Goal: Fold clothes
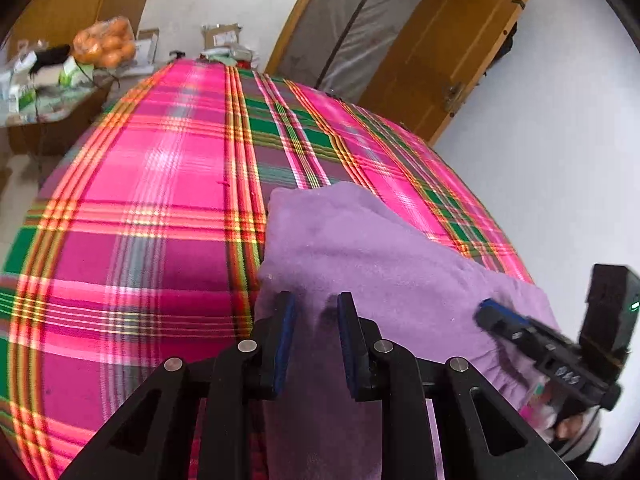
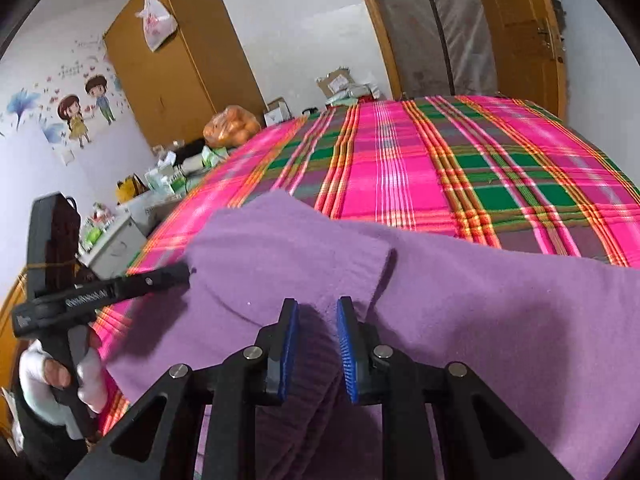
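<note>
Two grippers are working over a purple garment (image 2: 460,300) that is lying across the near part of a bed covered in a pink, green and orange plaid blanket (image 1: 160,184). The left gripper (image 1: 316,308) is showing a moderate gap between its blue pads (image 1: 285,340), with purple fabric sitting in that gap; whether the pads are actually pinching it, I cannot tell. The right gripper (image 2: 317,312) is standing at a similar gap, and a ribbed fold of the same garment is rising between its pads (image 2: 346,354), apparently caught there.

In the left wrist view the right gripper (image 1: 486,316) is coming in from the right edge, its tip resting over the garment's far side. In the right wrist view the left gripper (image 2: 180,274) is reaching in from the left, its tip touching the garment's edge, held by a hand in a white glove (image 2: 60,376).

Beyond the bed, a cluttered side table (image 1: 48,100) is carrying boxes, packets and a bag of oranges (image 1: 106,44). A wooden wardrobe (image 2: 176,60) is standing against the wall with a plastic bag (image 2: 156,20) hanging on it, beside cartoon wall stickers (image 2: 80,112). A wooden door (image 1: 452,48) is standing open past the bed's far corner, and cardboard parcels (image 2: 340,84) are piled by the bed's far end.
</note>
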